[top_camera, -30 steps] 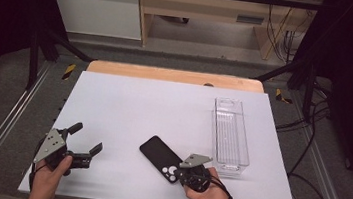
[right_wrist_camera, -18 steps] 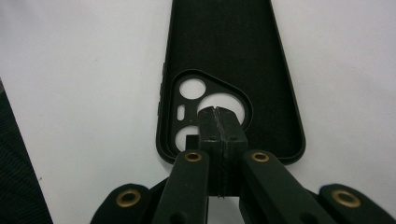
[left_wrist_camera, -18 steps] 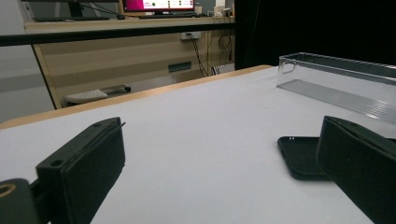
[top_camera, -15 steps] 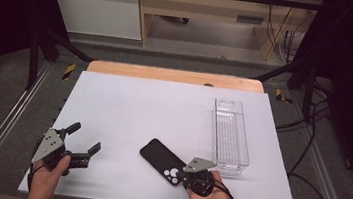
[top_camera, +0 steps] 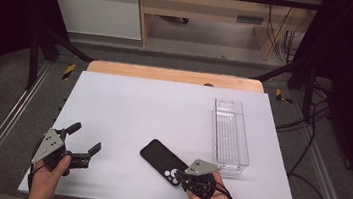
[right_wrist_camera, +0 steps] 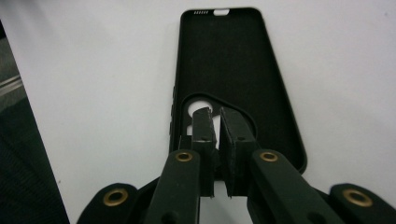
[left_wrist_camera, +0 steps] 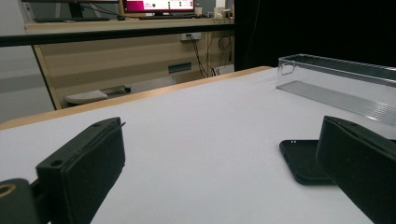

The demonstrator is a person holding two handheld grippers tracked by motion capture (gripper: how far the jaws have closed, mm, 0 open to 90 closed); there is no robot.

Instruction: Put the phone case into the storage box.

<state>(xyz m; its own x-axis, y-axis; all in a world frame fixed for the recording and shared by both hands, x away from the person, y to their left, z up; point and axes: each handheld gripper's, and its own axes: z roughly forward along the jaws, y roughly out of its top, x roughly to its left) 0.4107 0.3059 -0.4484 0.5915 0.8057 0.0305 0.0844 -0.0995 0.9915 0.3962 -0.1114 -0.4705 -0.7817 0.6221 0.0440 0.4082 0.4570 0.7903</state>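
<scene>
A black phone case (top_camera: pixel 160 158) lies inner side up on the white table (top_camera: pixel 163 108), its camera cutout end toward the near edge. My right gripper (top_camera: pixel 181 173) sits at that end. In the right gripper view, the right gripper (right_wrist_camera: pixel 215 116) hovers over the cutout of the case (right_wrist_camera: pixel 224 60). Its jaws have just been opening and stand a narrow slit apart, with nothing pinched between them. My left gripper (top_camera: pixel 85 137) rests open near the front left corner, holding nothing. In its own view, the left gripper (left_wrist_camera: pixel 219 177) looks across at the case (left_wrist_camera: pixel 303 158).
A long clear plastic tray (top_camera: pixel 230 136) stands empty on the table's right side, just beyond the right hand; the same tray (left_wrist_camera: pixel 336 84) appears in the left gripper view. A wooden strip (top_camera: pixel 177 75) borders the far edge. Metal rails run along both sides.
</scene>
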